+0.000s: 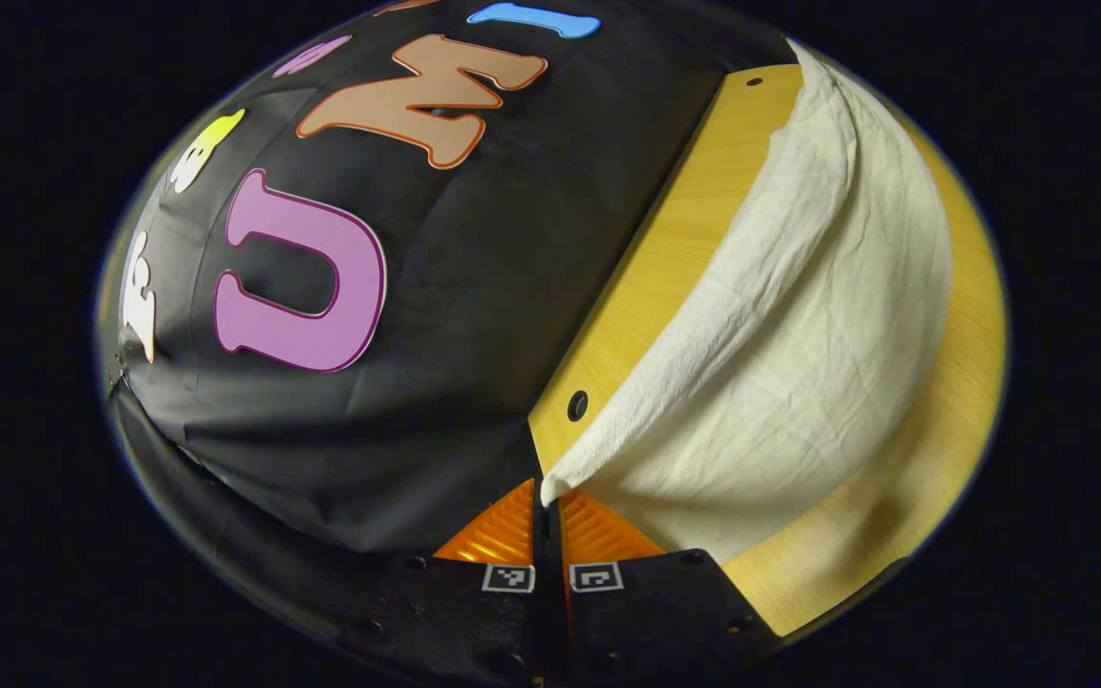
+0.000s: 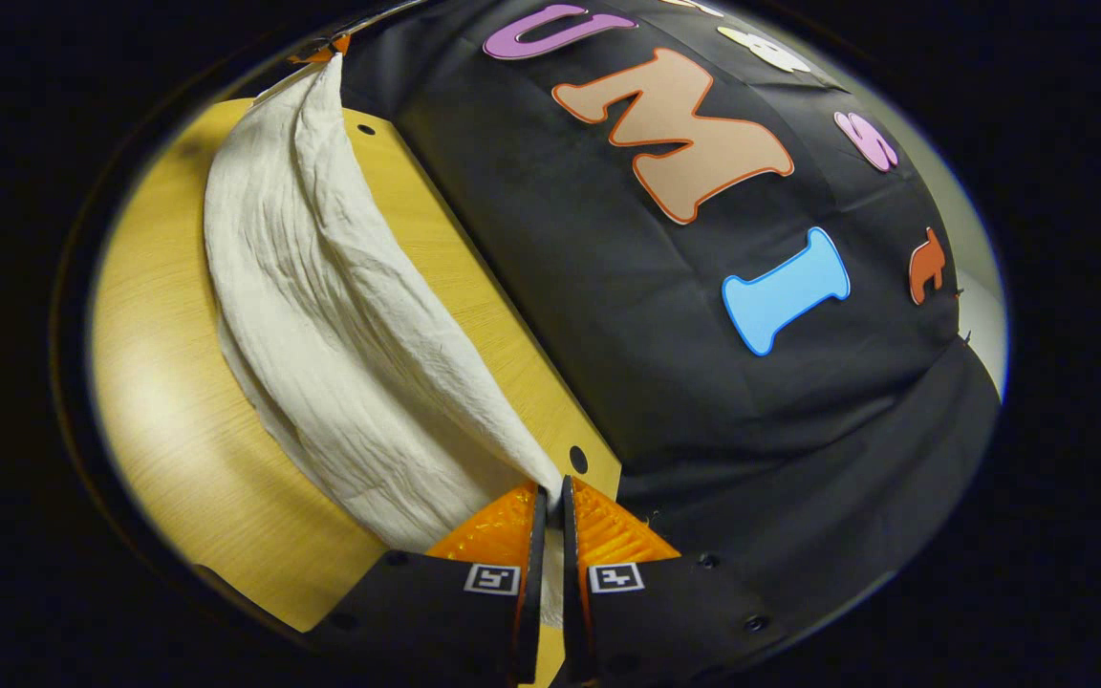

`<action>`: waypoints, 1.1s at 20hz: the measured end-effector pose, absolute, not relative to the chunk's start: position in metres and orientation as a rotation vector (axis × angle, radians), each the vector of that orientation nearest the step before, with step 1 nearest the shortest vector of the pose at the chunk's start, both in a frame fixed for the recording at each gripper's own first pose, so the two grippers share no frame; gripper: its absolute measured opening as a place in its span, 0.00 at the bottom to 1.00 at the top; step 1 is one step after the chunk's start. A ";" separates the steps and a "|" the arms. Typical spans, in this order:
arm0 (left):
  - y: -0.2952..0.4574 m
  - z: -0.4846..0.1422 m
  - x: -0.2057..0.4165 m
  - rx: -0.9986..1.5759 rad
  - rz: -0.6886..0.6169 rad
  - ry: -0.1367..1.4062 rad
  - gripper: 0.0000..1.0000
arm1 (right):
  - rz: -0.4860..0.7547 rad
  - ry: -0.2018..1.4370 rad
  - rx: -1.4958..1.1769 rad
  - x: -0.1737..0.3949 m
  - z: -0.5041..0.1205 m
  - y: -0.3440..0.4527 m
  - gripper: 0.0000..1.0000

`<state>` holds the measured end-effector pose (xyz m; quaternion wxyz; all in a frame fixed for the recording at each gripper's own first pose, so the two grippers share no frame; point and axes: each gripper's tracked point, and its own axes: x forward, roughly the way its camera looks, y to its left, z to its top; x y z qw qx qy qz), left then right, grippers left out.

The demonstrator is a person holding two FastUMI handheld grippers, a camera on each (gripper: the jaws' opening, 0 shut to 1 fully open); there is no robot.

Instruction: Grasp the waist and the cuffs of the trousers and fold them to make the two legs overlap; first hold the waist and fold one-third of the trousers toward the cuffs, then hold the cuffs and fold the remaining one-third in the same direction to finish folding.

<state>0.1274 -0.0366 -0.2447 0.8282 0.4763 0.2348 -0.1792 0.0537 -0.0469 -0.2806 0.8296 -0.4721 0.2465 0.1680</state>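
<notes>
The cream-white trousers (image 1: 799, 315) stretch across the wooden table (image 1: 665, 258) in the left gripper view, one edge lifted off the wood. My left gripper (image 1: 548, 497) is shut on a corner of that raised edge, the cloth pinched between its fingers. In the right gripper view the same trousers (image 2: 321, 306) run away from me toward the far upper left, wrinkled and partly lifted. My right gripper (image 2: 553, 492) is shut on the opposite corner of the fabric. The cloth hangs taut between the two held ends, and I cannot tell which end is waist and which is cuffs.
The table's far edge (image 2: 503, 315) meets the black booth wall (image 2: 684, 315). Small round holes (image 1: 577, 405) sit near that edge. Bare wood (image 2: 178, 411) lies on the near side of the trousers.
</notes>
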 end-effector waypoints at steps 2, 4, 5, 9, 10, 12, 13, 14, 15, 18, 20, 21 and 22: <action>-0.042 -0.249 0.149 1.006 -0.375 0.482 0.00 | 0.334 0.531 -0.995 0.070 -0.286 -0.042 0.12; -0.050 -0.256 0.168 1.018 -0.382 0.461 0.00 | 0.315 0.536 -0.997 0.086 -0.295 -0.039 0.12; -0.056 -0.263 0.177 1.018 -0.391 0.456 0.00 | 0.309 0.542 -0.998 0.093 -0.301 -0.037 0.12; -0.077 -0.296 0.199 1.014 -0.431 0.452 0.00 | 0.300 0.598 -1.013 0.107 -0.337 -0.030 0.12; -0.080 -0.304 0.203 1.011 -0.439 0.451 0.00 | 0.299 0.605 -1.021 0.113 -0.346 -0.029 0.12; -0.087 -0.320 0.208 0.999 -0.452 0.449 0.00 | 0.296 0.622 -1.030 0.116 -0.361 -0.028 0.12; -0.089 -0.327 0.210 0.997 -0.457 0.453 0.00 | 0.294 0.632 -1.025 0.118 -0.368 -0.027 0.12; -0.091 -0.333 0.210 0.981 -0.471 0.459 0.00 | 0.288 0.641 -1.021 0.121 -0.375 -0.029 0.12; -0.096 -0.338 0.206 0.951 -0.493 0.472 0.00 | 0.286 0.663 -0.996 0.119 -0.379 -0.028 0.16; -0.098 -0.347 0.196 0.882 -0.495 0.506 0.42 | 0.269 0.676 -0.912 0.111 -0.372 -0.024 0.59; -0.096 -0.333 0.188 0.827 -0.450 0.502 0.94 | 0.241 0.662 -0.841 0.109 -0.360 -0.027 0.98; -0.094 -0.326 0.184 0.786 -0.426 0.501 0.95 | 0.222 0.659 -0.793 0.106 -0.353 -0.029 1.00; -0.093 -0.317 0.178 0.741 -0.400 0.499 0.95 | 0.202 0.662 -0.741 0.098 -0.347 -0.033 0.98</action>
